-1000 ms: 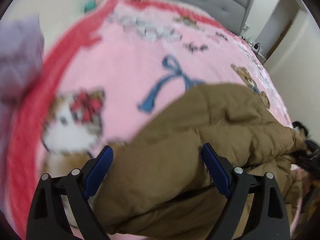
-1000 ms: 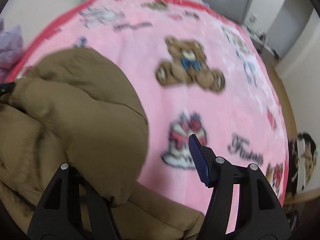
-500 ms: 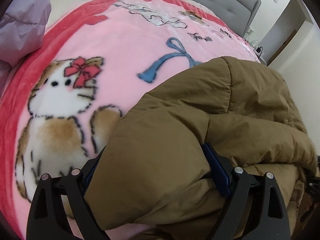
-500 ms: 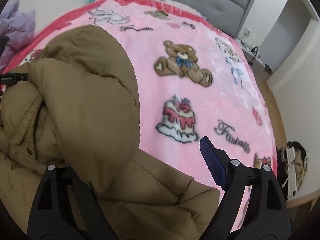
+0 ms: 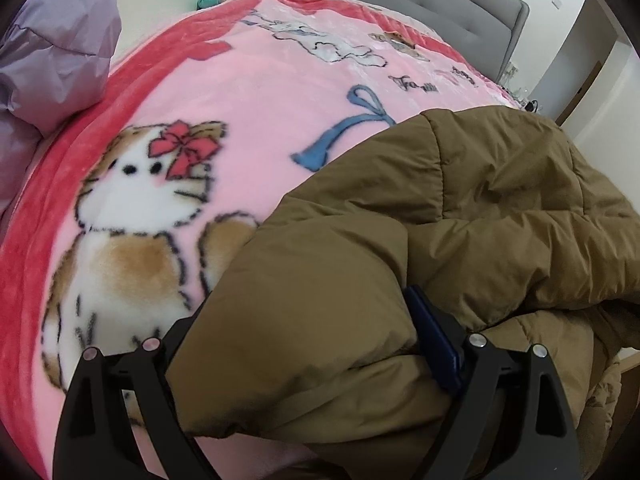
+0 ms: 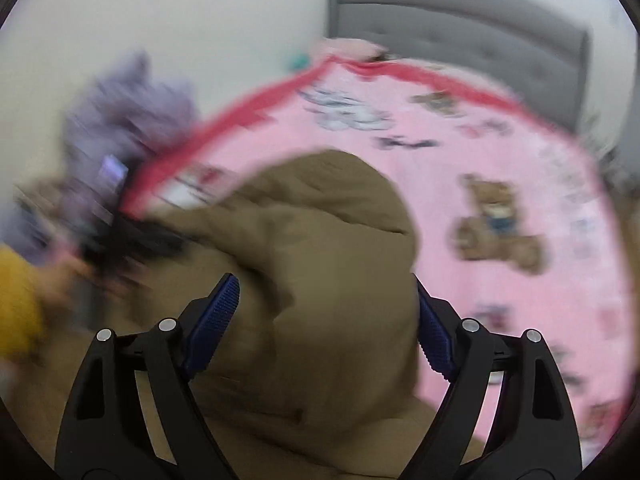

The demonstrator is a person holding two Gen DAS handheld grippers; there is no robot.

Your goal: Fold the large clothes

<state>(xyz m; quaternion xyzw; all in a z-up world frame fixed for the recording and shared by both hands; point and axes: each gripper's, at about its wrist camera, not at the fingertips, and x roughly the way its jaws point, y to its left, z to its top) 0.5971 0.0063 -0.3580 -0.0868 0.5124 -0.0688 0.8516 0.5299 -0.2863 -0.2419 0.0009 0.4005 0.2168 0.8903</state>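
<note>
Left jaws: the left gripper stands wide, with a thick roll of the brown padded jacket filling the gap; the right blue pad is against the fabric, the left pad is buried under it (whether they truly squeeze it I cannot tell).

Right jaws: the right gripper stands wide too, both blue ribbed pads bare, with a rounded hump of the jacket rising between them; nothing looks pinched.

Jacket, where: bunched in a heap on the pink cartoon blanket that covers the bed, toward its near edge, with the cat print just beside it on the left.

Done so far: one padded panel appears turned over onto the rest, so I judge a first fold is made (rough, puffy, not flat).

Left to do: the bundle is lumpy and uneven; it wants smoothing and further folds, and a lilac garment at the bed's side looks unfolded.

Left hand pose: aimed steeply down at the jacket's near edge.

Right hand pose: tilted less steeply, toward the grey headboard; its view is smeared with motion, with a yellow sleeve at the left edge.
</note>
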